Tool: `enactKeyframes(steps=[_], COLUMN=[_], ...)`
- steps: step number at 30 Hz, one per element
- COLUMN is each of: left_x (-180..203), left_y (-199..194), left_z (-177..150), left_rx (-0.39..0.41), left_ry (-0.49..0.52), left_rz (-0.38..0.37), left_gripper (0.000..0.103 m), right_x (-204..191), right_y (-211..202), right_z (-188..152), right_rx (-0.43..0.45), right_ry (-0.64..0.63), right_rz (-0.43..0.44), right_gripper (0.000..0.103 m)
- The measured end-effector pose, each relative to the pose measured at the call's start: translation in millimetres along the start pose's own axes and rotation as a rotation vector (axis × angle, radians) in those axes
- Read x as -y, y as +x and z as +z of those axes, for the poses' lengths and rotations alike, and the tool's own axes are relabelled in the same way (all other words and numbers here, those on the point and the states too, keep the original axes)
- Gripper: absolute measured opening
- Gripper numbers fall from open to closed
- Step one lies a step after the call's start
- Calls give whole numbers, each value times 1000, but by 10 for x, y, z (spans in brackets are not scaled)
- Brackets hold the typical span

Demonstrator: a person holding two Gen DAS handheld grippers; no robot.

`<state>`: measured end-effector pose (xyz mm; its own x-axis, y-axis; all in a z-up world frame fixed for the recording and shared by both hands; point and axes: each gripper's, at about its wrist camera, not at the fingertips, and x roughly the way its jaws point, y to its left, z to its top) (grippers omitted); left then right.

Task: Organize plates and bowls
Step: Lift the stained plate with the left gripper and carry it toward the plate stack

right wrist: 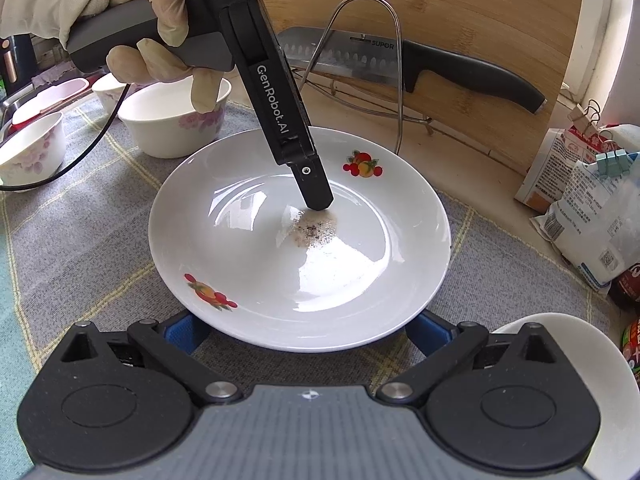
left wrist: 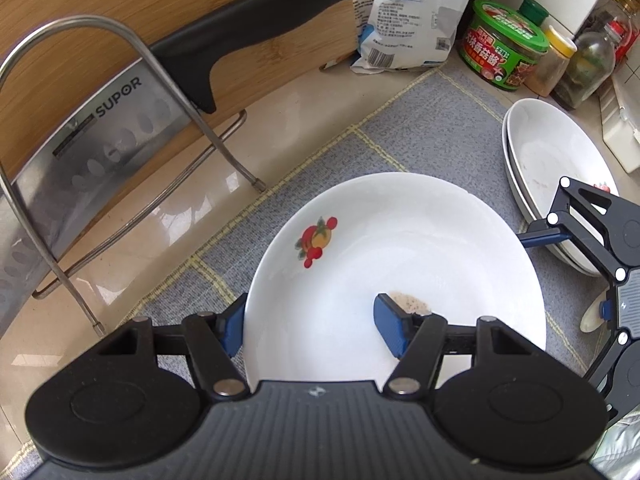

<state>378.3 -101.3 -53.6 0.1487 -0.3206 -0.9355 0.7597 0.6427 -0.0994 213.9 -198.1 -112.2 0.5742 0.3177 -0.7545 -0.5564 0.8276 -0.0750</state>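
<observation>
White plate (right wrist: 240,264) with speckled residue (right wrist: 316,230), pinched by left hand-held gripper (left wrist: 311,326); right hand-held gripper (right wrist: 306,332) spread at near rim.

Glossy white glazed plate (right wrist: 248,248) with printed fruit and a gritty brown smear, gripped between matt blue-padded fingers (left wrist: 390,330). Beneath, coarse woven grey cloth mat (left wrist: 420,136). Beyond the fingers, polished stone-like counter (left wrist: 168,232), brushed steel knife (left wrist: 100,140) with matt black handle, shiny wire rack (left wrist: 224,152), bamboo-grain wooden board (right wrist: 480,40).
</observation>
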Motion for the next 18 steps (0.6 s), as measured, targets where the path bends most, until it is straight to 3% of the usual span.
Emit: enactKeyframes(steps=[18], left_x=[80], left_y=[-54], left_z=[-178], left_rx=[-1], left_ry=[3], left_rz=[-9], left_gripper=[64], right_x=[-24], right_y=[-120], right_z=[-94], right_rx=[10], right_ry=[41], right_rz=[31], right_gripper=[103])
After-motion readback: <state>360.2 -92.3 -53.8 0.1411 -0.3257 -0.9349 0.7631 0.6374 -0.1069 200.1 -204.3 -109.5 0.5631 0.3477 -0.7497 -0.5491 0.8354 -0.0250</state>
